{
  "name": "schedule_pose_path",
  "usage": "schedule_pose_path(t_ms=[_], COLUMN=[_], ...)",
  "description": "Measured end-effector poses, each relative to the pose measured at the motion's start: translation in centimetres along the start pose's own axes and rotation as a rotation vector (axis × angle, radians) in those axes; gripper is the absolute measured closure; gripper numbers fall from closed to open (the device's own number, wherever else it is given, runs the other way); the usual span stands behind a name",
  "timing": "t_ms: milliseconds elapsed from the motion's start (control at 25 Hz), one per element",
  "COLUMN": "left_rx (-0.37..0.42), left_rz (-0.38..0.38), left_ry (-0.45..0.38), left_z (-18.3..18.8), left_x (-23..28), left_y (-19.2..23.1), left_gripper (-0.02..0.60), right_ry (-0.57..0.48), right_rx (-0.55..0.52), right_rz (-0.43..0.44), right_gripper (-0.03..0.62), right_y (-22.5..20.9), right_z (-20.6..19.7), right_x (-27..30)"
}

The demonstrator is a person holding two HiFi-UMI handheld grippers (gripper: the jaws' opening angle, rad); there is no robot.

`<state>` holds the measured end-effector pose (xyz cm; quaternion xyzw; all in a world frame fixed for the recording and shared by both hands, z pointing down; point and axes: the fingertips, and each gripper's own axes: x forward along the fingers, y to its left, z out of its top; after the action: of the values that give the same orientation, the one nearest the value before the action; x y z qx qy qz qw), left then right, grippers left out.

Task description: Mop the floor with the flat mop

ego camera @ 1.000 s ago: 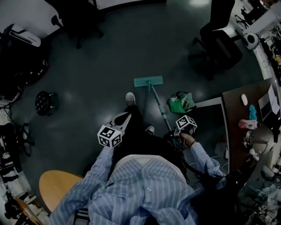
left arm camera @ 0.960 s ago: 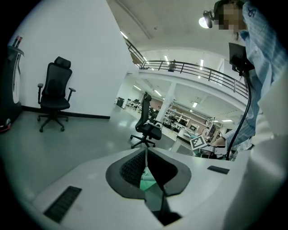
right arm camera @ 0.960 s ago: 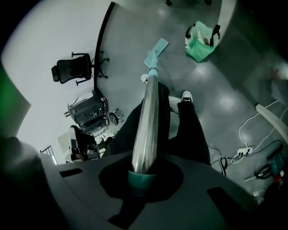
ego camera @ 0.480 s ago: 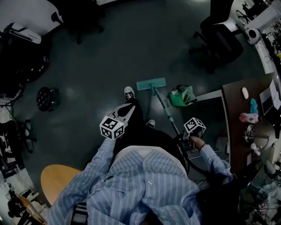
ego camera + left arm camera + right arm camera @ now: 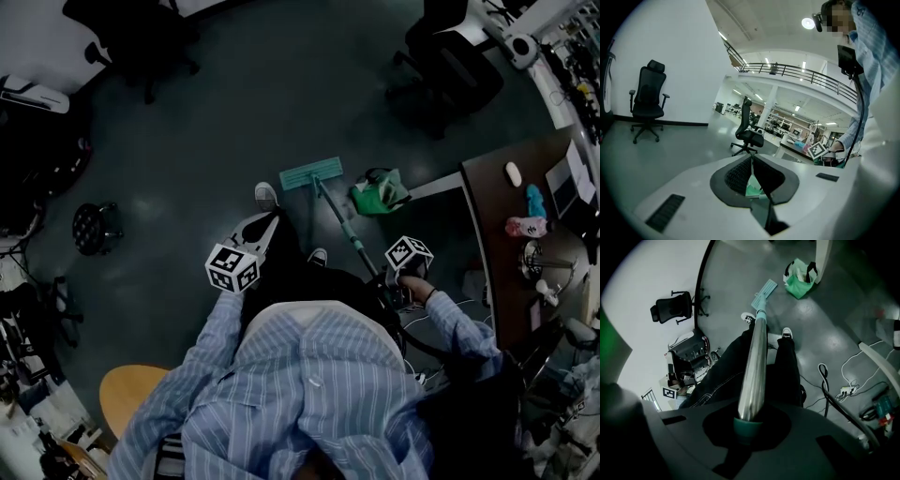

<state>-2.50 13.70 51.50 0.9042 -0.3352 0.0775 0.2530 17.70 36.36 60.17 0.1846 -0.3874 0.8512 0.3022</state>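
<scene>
Moved: mop head [image 5: 312, 173] lies slightly nearer the person than before | right gripper [image 5: 749, 422] is clamped on the teal top end of the mop handle [image 5: 754, 362] | left gripper [image 5: 751, 161] has its jaws together, empty, off to the left of the handle | handle looks stiff, light, smooth metal, probably slippery: better to hold the teal end | head lies flat on the floor [image 5: 216, 112], far ahead of the right gripper, just beside the green bag [image 5: 380, 192]

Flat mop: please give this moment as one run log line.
right gripper: shut on mop handle | left gripper: shut, empty | mop head: flat on floor
</scene>
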Motion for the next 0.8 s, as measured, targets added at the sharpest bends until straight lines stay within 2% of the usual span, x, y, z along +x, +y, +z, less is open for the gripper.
schedule_pose_path(t_ms=[440, 800], left_rx=[0.007, 0.009], left_rz=[-0.008, 0.023], left_ry=[0.004, -0.006], left_z=[-0.3, -1.4], left_x=[-0.2, -2.3], left_y=[-1.2, -0.8], left_gripper=[0.572, 0.572], right_ry=[-0.004, -0.015], right_rx=[-0.003, 0.001], right_rz=[0.021, 0.027], right_gripper=[0.583, 0.583], right_y=[0.1, -0.4], right_z=[0.1, 0.1], right_x=[0.2, 0.6])
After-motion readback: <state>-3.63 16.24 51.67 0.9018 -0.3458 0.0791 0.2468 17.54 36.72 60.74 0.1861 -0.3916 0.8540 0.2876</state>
